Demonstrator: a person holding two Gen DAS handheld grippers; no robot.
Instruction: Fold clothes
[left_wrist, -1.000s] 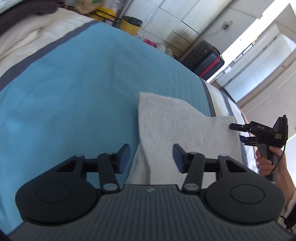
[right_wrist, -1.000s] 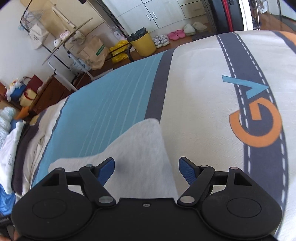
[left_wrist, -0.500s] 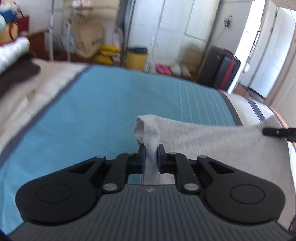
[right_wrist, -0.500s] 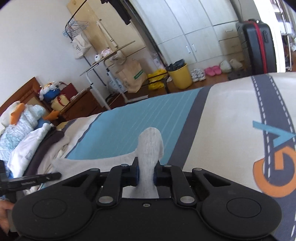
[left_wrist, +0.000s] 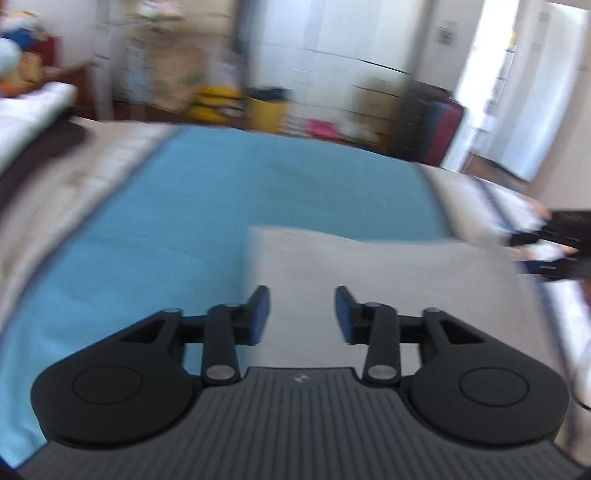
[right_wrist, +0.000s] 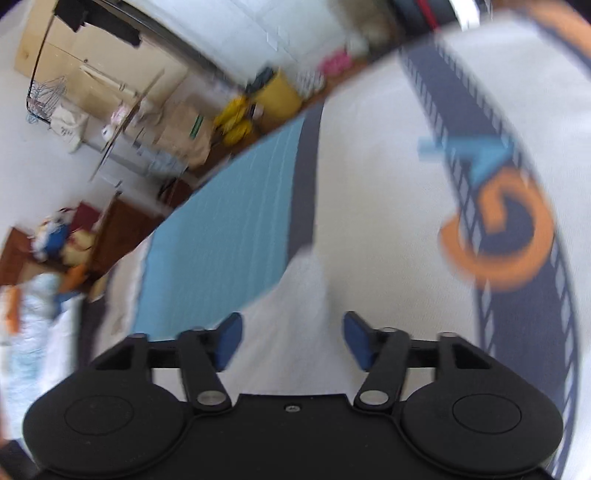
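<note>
Left wrist view: my left gripper (left_wrist: 301, 314) has just been opening, jaws now released with nothing between the blue pads. The light grey folded cloth garment (left_wrist: 388, 280) lies flat on the blue-and-cream bedspread (left_wrist: 155, 229), its near part under the gripper and its left edge on the blue panel, towards the bed's right side. The right gripper (left_wrist: 532, 251) shows at the frame's right edge, blurred, jaws apart.

Right wrist view: the right gripper (right_wrist: 291, 339) has also just been opening; pads are clear, and the grey garment (right_wrist: 295, 295) lies below them, ungripped, one corner reaching the dark grey stripe (right_wrist: 306, 184).

My read: that fold is laid down. For the next one I'd pinch both corners of one edge and carry them level so the edges line up.

Around: a yellow bucket (left_wrist: 267, 110) and a dark suitcase (left_wrist: 436, 129) on the floor beyond the bed's far edge, and stacked clothes (left_wrist: 33, 110) at the bed's left edge. None obstruct. Heavy blur, so I'd settle before regrasping.
</note>
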